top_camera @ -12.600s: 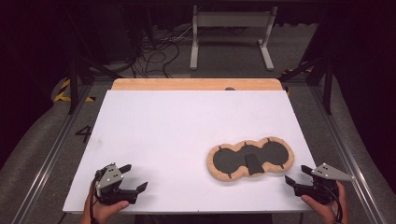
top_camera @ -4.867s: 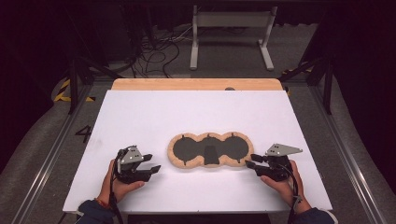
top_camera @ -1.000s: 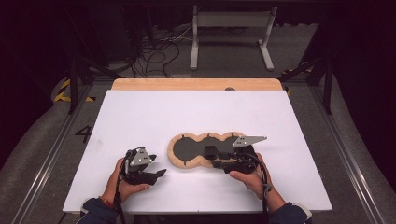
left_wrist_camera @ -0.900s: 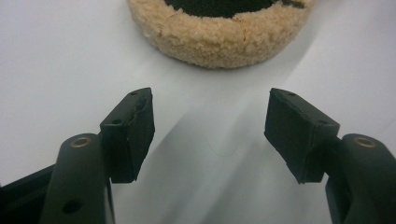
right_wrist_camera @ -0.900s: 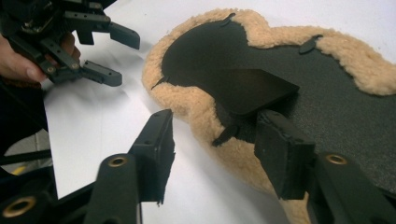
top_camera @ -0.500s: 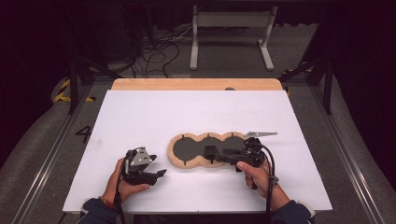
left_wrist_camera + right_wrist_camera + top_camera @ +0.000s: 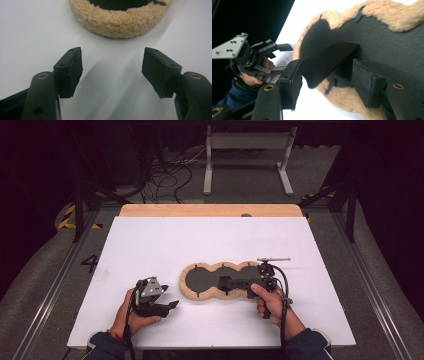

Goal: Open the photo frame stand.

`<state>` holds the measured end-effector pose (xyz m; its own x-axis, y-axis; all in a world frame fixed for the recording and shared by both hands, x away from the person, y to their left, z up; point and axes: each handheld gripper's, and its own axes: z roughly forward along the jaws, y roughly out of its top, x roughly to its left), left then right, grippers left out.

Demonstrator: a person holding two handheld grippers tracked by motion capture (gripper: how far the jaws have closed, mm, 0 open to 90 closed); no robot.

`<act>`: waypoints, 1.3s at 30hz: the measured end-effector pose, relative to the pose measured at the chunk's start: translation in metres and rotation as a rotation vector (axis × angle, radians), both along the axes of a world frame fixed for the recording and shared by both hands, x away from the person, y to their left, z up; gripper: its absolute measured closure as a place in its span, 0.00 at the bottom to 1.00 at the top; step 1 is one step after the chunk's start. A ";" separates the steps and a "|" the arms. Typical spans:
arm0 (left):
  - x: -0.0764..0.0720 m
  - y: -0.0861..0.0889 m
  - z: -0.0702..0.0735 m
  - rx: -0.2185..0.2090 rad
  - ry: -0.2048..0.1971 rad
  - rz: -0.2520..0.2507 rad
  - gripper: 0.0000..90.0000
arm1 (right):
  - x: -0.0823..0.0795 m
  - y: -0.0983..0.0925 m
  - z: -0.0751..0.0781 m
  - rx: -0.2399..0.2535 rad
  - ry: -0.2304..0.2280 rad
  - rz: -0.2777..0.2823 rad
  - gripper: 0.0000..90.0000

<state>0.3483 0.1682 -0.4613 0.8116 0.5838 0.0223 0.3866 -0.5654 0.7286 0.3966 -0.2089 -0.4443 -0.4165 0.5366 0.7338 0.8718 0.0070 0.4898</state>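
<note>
The fleece pad (image 7: 220, 281), three tan-rimmed lobes with a black face, lay on the white table (image 7: 210, 240) a little toward six o'clock of its middle. The right tool (image 7: 225, 285) lay turned on its side over the pad's three o'clock end, reaching toward nine o'clock across the black face. In the right gripper view the black strap (image 7: 329, 61) stood up off the pad between the two jaws. One pad (image 7: 293, 82) met the strap's free edge while the other stood just beside it, so the jaws were apart with no squeeze on it; they had just been opening. The left tool (image 7: 167, 306) rested on the table at about seven o'clock of the pad, near its rim but apart from it. Its jaws (image 7: 112, 71) stood wide with bare table between them, and the fleece rim lay just ahead at twelve o'clock.
</note>
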 end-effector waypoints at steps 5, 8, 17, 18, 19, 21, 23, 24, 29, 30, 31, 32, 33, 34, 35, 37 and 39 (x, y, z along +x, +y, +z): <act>0.003 -0.001 0.000 -0.003 0.002 0.006 0.37 | 0.006 0.006 -0.002 0.016 0.037 -0.015 0.48; 0.005 -0.002 0.000 -0.002 0.000 0.005 0.37 | 0.011 0.004 -0.005 0.034 0.080 -0.062 0.54; 0.009 -0.005 0.000 0.006 0.000 -0.001 0.37 | 0.009 0.004 -0.006 0.058 0.122 -0.075 0.53; 0.009 -0.005 0.000 0.004 0.004 -0.002 0.37 | 0.008 0.005 -0.006 0.066 0.142 -0.050 0.52; 0.009 -0.006 0.000 0.004 0.002 -0.004 0.37 | 0.007 0.008 -0.008 0.079 0.153 -0.018 0.52; 0.009 -0.006 0.000 0.004 0.001 0.000 0.37 | 0.005 0.013 -0.007 0.063 0.141 -0.007 0.54; 0.009 -0.006 0.000 0.003 0.000 -0.001 0.37 | 0.008 0.013 -0.009 0.078 0.147 -0.018 0.54; 0.008 -0.006 0.001 0.000 0.000 -0.003 0.37 | 0.009 0.012 -0.010 0.095 0.151 -0.026 0.54; 0.009 -0.006 0.000 0.005 0.000 -0.006 0.37 | 0.008 0.012 -0.012 0.099 0.144 -0.023 0.56; 0.010 -0.006 0.000 0.002 0.001 -0.005 0.37 | 0.008 0.012 -0.012 0.097 0.147 -0.023 0.57; 0.011 -0.006 0.000 -0.002 0.002 -0.006 0.37 | 0.008 0.012 -0.012 0.098 0.150 -0.024 0.58; 0.012 -0.005 0.000 -0.012 0.005 -0.003 0.37 | 0.008 0.011 -0.013 0.101 0.147 -0.024 0.60; 0.013 -0.005 0.001 -0.021 0.008 -0.002 0.37 | 0.008 0.011 -0.014 0.103 0.146 -0.026 0.62; 0.014 -0.005 0.002 -0.031 0.014 0.002 0.37 | 0.008 0.011 -0.015 0.109 0.148 -0.024 0.64; 0.017 -0.004 0.003 -0.049 0.016 0.004 0.37 | 0.008 0.010 -0.016 0.111 0.145 -0.025 0.66; 0.021 -0.002 0.004 -0.094 0.034 0.009 0.37 | 0.006 0.010 -0.016 0.106 0.135 -0.014 0.69; 0.025 -0.001 0.006 -0.137 0.046 0.019 0.35 | 0.005 0.010 -0.015 0.087 0.120 0.006 0.71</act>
<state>0.3737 0.1677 -0.4553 0.7989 0.5939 -0.0955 0.4309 -0.4543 0.7797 0.4017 -0.1991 -0.4590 -0.3262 0.4669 0.8219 0.9241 -0.0256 0.3813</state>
